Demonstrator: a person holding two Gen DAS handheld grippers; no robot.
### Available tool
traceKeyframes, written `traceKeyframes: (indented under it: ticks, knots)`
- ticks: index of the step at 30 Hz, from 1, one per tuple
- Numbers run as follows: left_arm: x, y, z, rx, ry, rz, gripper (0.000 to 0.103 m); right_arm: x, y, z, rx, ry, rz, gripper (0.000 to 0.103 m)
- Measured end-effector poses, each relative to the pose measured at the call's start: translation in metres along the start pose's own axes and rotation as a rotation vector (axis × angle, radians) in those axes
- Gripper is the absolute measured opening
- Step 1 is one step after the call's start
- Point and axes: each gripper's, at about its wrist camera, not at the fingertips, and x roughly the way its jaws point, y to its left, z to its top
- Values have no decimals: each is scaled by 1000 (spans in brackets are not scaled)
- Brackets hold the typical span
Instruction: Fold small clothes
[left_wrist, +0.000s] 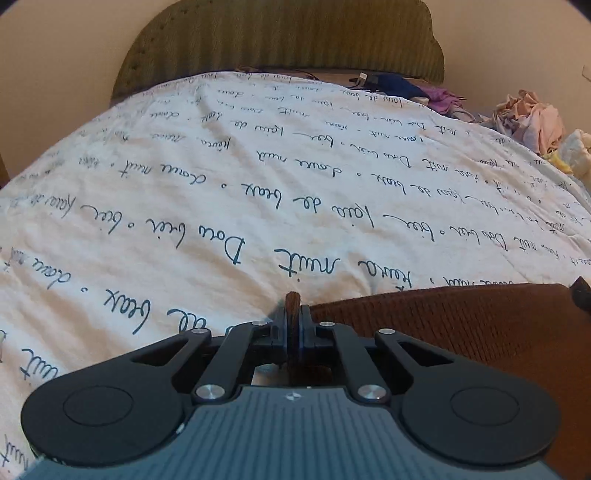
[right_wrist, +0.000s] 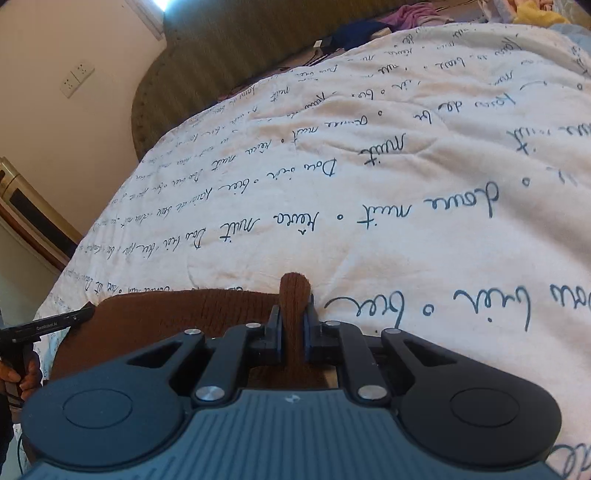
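A: What do the 2 grippers hold?

B: The left gripper (left_wrist: 293, 317) is clenched on a fold of the brown knitted garment (left_wrist: 461, 325). The cloth stands up between its 2 fingers, and a small tip of it comes out above them. The right gripper (right_wrist: 294, 317) grips the same brown knitted garment (right_wrist: 177, 317) in the same manner, with a thicker roll of knit pressed between its fingers.

A: Where is the garment?

B: It lies on the white bedcover (left_wrist: 221, 177) with the dark handwriting print. In the left wrist view it spreads from the fingers toward 3 o'clock. In the right wrist view it spreads toward 9 o'clock. So the cloth stretches between the 2 grippers, each one at an edge of it.

A: How are the grippers posed?

B: Both are low, close to the bedcover, and point forward along the bed toward the green headboard (left_wrist: 280, 37). In the right wrist view the other gripper shows at 9 o'clock as a black finger, and the person's hand (right_wrist: 22, 373) is closed around its handle below.

A: What else is on the bed?

B: At about 2 o'clock in the left wrist view, far away, there is a pile of pale pink clothes (left_wrist: 532, 118), and near the headboard a dark blue cloth (left_wrist: 399, 86) beside a purple cloth (left_wrist: 443, 99).
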Motion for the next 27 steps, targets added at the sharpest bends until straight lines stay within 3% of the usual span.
traceKeyframes:
  ticks: [2, 3, 4, 5, 7, 8, 10, 11, 13, 15, 17, 18, 22, 27]
  knots:
    - [-21, -4, 4, 6, -41, 8, 33, -8, 1, 1, 40, -10, -16, 15]
    - [-34, -8, 6, 19, -75, 28, 39, -15, 3, 3, 56, -20, -35, 26]
    - [-49, -13, 8, 24, -111, 44, 54, -25, 7, 4, 59, -47, -72, 38]
    - [-64, -18, 7, 13, -145, 36, 71, -39, 14, 4, 49, -95, -115, 42]
    - [-86, -32, 0, -17, -188, -42, 85, -62, 35, 0, 9, -188, -131, 51]
    - [-90, -42, -7, -16, -180, -82, 86, -70, 47, -5, -15, -213, -87, 53]
    - [-87, -64, -22, 19, -142, -98, 83, -72, 70, -17, -58, -220, -7, 60]
    - [-84, -72, -31, 41, -130, -57, 78, -67, 77, -23, -77, -212, -1, 60]
    - [-80, -80, -50, 77, -113, 51, 67, -46, 83, -37, -126, -155, -46, 61]
    - [-82, -69, -64, 44, -95, 86, 66, -23, 75, -50, -139, -88, -137, 60]
    - [-88, -53, -73, 7, -91, 94, 66, -23, 63, -69, -156, -173, -101, 60]
    - [-91, -46, -74, 0, -86, 101, 65, -26, 58, -71, -129, -176, -80, 60]
    - [-88, -18, -76, -72, -23, 71, 36, -29, 46, -69, -71, -178, -18, 66]
    - [-79, -10, -73, -81, 48, -62, 23, -31, 39, -69, -18, -186, 37, 67]
